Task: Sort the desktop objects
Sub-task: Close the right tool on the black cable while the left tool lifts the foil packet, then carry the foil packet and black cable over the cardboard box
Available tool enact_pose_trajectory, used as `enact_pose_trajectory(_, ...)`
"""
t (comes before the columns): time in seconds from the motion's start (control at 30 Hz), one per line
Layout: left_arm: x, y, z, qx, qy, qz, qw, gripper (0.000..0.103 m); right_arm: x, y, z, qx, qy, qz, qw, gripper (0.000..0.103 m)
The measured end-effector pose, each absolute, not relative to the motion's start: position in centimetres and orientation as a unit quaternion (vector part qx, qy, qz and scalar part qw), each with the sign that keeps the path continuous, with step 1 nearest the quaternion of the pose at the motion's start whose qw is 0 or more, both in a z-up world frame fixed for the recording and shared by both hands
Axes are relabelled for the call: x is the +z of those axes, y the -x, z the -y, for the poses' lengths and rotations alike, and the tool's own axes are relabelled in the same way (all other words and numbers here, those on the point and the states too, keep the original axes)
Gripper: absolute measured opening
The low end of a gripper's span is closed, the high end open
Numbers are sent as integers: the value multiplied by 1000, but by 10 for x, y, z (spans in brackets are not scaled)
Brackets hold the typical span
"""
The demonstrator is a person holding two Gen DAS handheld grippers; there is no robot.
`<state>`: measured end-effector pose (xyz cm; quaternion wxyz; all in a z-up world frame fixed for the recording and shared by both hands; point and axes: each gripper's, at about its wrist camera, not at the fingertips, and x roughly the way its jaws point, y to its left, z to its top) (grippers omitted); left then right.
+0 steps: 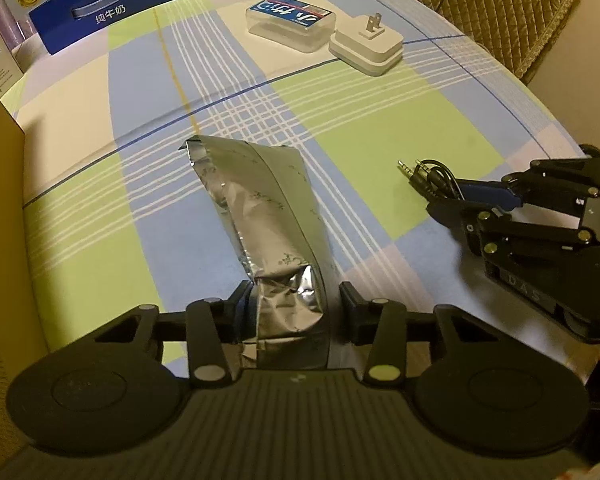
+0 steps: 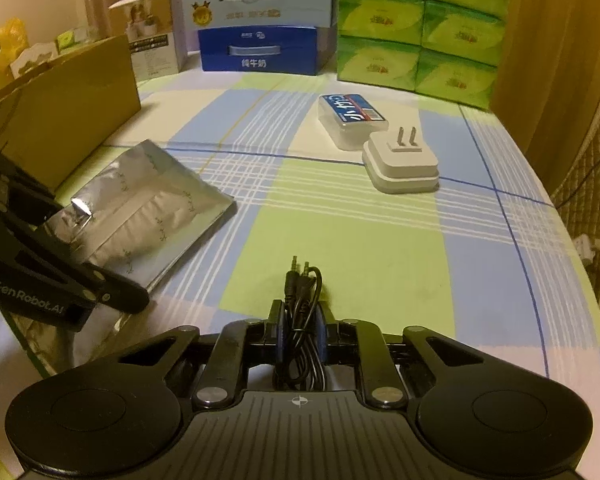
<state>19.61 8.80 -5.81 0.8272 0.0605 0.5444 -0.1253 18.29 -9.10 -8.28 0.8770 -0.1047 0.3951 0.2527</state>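
Note:
A crumpled silver foil pouch (image 1: 268, 220) sticks out forward from my left gripper (image 1: 294, 300), which is shut on its near end. In the right wrist view the same pouch (image 2: 140, 208) slants down to the tablecloth, with the left gripper (image 2: 88, 252) at its near left corner. My right gripper (image 2: 300, 320) is shut on a coiled black audio cable (image 2: 300, 292) whose two plugs point forward. From the left wrist view the right gripper (image 1: 444, 196) sits low at the right with the cable (image 1: 428, 174) in it.
A white plug adapter (image 2: 400, 164) and a clear box with a blue label (image 2: 350, 118) lie side by side further back on the checked tablecloth (image 2: 360, 240). A cardboard box (image 2: 60, 108) stands at the left. Blue milk cartons (image 2: 260, 50) and green tissue packs (image 2: 420, 28) line the far edge.

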Motion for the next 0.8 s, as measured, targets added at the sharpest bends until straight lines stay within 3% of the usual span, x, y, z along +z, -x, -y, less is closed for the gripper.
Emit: enact_pose_trajectory(0.8, 3, -131, -90, -125, -55, -508, 851, 38, -21, -119, 118, 229, 9, -373, 899, 12)
